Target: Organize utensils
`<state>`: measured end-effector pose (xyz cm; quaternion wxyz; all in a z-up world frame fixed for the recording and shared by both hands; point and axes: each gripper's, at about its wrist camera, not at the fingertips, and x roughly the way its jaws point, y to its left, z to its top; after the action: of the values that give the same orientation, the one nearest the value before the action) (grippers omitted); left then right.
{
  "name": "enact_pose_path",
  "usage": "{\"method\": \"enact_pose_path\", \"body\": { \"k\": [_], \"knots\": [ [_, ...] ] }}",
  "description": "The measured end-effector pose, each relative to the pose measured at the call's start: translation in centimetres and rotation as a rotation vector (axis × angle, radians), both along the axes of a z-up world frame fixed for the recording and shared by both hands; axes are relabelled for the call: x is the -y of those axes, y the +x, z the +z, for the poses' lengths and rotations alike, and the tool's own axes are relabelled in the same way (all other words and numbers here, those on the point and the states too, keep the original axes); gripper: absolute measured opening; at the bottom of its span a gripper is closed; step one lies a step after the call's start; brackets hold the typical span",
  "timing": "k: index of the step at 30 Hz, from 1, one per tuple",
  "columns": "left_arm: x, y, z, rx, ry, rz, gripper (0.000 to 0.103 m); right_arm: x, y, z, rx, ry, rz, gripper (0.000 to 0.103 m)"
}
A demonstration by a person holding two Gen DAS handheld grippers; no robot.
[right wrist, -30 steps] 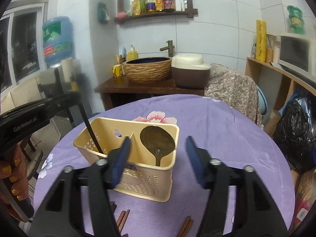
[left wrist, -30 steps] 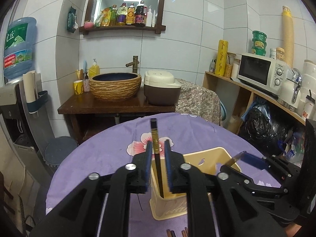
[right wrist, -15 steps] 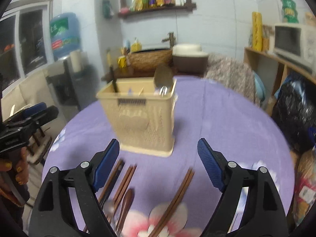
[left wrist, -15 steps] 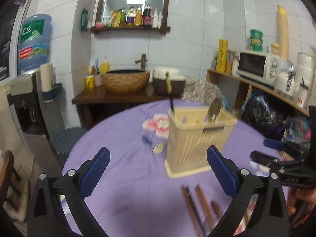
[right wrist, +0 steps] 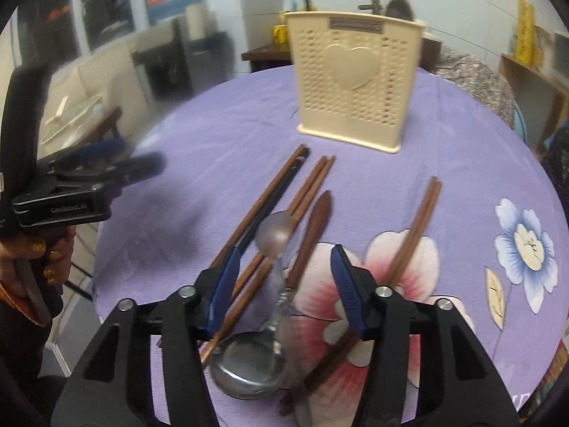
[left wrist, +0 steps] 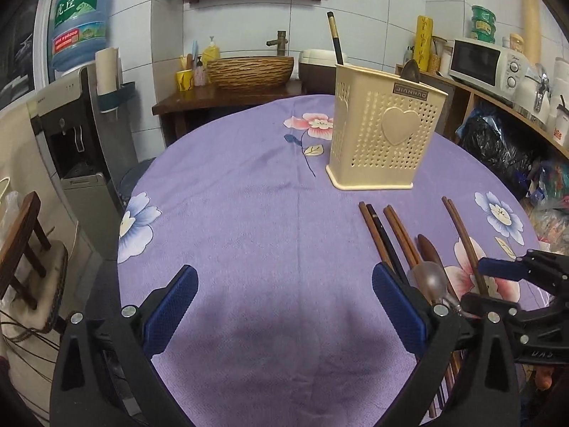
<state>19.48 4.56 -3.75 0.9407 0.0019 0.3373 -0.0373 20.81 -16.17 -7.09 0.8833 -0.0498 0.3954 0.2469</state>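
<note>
A cream perforated utensil holder (left wrist: pixel 386 131) (right wrist: pixel 355 82) stands on the purple floral tablecloth (left wrist: pixel 256 213). A black chopstick (left wrist: pixel 336 41) and a dark spoon (left wrist: pixel 411 69) stand in it. Brown chopsticks (left wrist: pixel 402 238) (right wrist: pixel 270 195), a metal spoon (right wrist: pixel 275 235), a brown wooden utensil (right wrist: pixel 313 227) and a metal ladle (right wrist: pixel 247 366) lie in front of it. My left gripper (left wrist: pixel 284 306) is open and empty, low over bare cloth left of the utensils. My right gripper (right wrist: pixel 284 281) is open, straddling the metal spoon's handle and nearby chopsticks.
A water dispenser (left wrist: pixel 71 114) and wooden chair (left wrist: pixel 25 249) stand left of the table. A basin counter (left wrist: pixel 231 85) is behind it. A shelf with a microwave (left wrist: pixel 480 64) and bags runs along the right.
My left gripper let go of the black chopstick in the holder, opened and pulled back low. My right gripper drew back and dropped over the utensils lying on the cloth.
</note>
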Motion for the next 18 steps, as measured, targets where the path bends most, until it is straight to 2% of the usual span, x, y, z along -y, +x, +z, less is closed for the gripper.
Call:
{"method": "enact_pose_path", "body": {
  "k": [6,10,12,18],
  "knots": [
    [0.4,-0.6,-0.1,0.004,0.004,-0.015,0.097,-1.7,1.4,-0.9,-0.053,-0.026,0.054,0.042],
    [0.5,-0.7,-0.3,0.002,0.008,-0.017,0.097,-2.3,2.2,-1.6,-0.076,-0.04,0.06,0.03],
    [0.5,-0.7,-0.4,0.002,0.005,-0.018,0.097,-2.6,2.4,-2.0,-0.083,-0.052,0.064,0.02],
    [0.8,-0.7,-0.6,-0.004,0.0,-0.022,0.097,-1.8,2.4,-1.4,-0.086,0.02,0.049,0.008]
  ]
}}
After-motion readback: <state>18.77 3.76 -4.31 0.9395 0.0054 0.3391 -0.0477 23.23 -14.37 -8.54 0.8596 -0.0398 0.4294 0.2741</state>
